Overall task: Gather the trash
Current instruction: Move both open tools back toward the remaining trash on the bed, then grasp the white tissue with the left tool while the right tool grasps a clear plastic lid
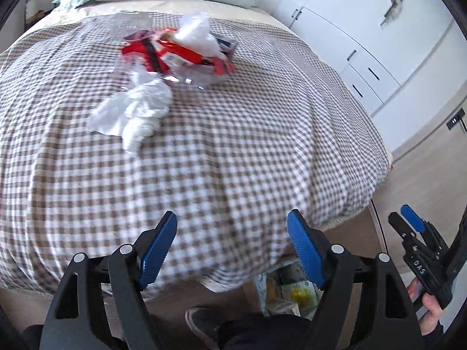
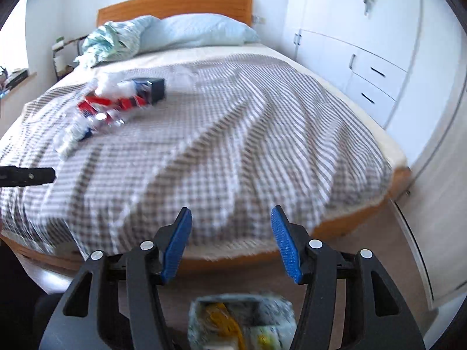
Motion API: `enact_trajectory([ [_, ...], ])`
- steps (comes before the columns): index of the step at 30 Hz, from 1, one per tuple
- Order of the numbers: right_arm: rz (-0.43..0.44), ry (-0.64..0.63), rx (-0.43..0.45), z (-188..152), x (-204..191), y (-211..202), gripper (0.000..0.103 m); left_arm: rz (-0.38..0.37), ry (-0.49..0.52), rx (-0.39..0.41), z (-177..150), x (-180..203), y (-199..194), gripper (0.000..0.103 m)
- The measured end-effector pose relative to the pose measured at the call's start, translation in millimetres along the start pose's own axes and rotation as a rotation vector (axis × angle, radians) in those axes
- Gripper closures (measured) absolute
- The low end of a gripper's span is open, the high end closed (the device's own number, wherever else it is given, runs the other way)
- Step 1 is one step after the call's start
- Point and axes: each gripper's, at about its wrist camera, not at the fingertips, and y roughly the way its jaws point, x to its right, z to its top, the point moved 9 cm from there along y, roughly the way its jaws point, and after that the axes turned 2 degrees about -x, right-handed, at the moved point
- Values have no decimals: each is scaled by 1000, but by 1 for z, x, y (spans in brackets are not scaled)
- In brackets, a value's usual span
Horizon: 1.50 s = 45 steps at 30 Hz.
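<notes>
Trash: we see a heap [image 1: 175,55] in the upper middle of the left wrist frame, lying on the checked blanket [image 1: 233,151]; in the right wrist frame the same heap [image 2: 116,102] sits at upper left.
Red wrapper: it [image 1: 163,52] lies in the middle of the heap, with clear plastic touching it.
White tissue: one crumpled piece [image 1: 134,113] lies just below the heap, left of centre; another white wad [image 1: 198,32] sits on top of the heap.
Dark box: it [image 2: 154,89] shows at the right end of the heap in the right wrist frame.
Left gripper: ours [image 1: 233,250] hangs over the near edge of the blanket, jaws spread wide, nothing between them.
Right gripper: it [image 2: 232,245] is likewise released and empty, at the bottom middle of its own frame; we also see it at the lower right edge of the left wrist frame, in a hand [image 1: 429,306].
Bag: a patterned bag [image 2: 242,320] with yellow and pale scraps inside stands on the floor at the bottom of both frames, below the jaws.
Pillow: pale blue [image 2: 198,30], upper middle, against the wooden headboard [image 2: 175,3].
Wardrobe: white doors and drawers [image 2: 364,58] fill the right side.
Blur: both frames are smeared, so we cannot read small items in the heap.
</notes>
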Motion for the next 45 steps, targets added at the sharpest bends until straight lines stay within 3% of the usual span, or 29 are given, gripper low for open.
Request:
enact_trajectory([
  [4, 57, -43, 34, 28, -41, 6, 48, 49, -68, 100, 37, -54, -12, 28],
  [8, 99, -79, 41, 42, -75, 13, 48, 77, -121, 163, 67, -102, 2, 28],
  [12, 130, -79, 39, 53, -102, 22, 48, 167, -69, 67, 85, -123, 42, 28],
  [14, 151, -76, 40, 59, -115, 27, 48, 199, -2, 107, 92, -117, 49, 29],
  [15, 163, -75, 38, 63, -122, 30, 48, 183, 25, 119, 92, -112, 48, 34],
  [16, 177, -73, 34, 66, -128, 35, 48, 152, 39, 112, 89, -109, 48, 53],
  [17, 190, -72, 28, 69, -135, 40, 48, 141, 35, 98, 88, -109, 47, 64],
  [18, 204, -72, 25, 73, -142, 46, 48, 120, 12, 87, 87, -111, 45, 90],
  [19, 221, -72, 23, 76, -150, 51, 48, 73, -8, 79, 86, -111, 41, 99],
  [25, 347, -103, 11, 105, -209, 97, 48, -67, -139, 150, 99, -144, 11, 100],
  [28, 395, -59, -31, 121, -229, 131, 48, -86, -200, 213, 107, -161, -6, 100],
  [32, 386, 1, -70, 133, -237, 162, 49, -90, -234, 265, 113, -176, -21, 100],
  [33, 395, 14, -76, 134, -239, 164, 52, -86, -242, 265, 113, -179, -22, 100],
  [35, 447, 52, -87, 136, -243, 164, 83, -80, -252, 253, 113, -182, -20, 100],
  [36, 465, 76, -91, 135, -243, 163, 84, -75, -255, 245, 114, -181, -19, 100],
  [38, 562, 121, -80, 135, -246, 152, 97, -56, -260, 229, 112, -183, -15, 100],
  [40, 608, 118, -38, 136, -248, 135, 102, -39, -253, 225, 108, -181, -13, 100],
  [45, 537, 32, 23, 128, -231, 90, 102, -3, -215, 207, 100, -165, -27, 100],
])
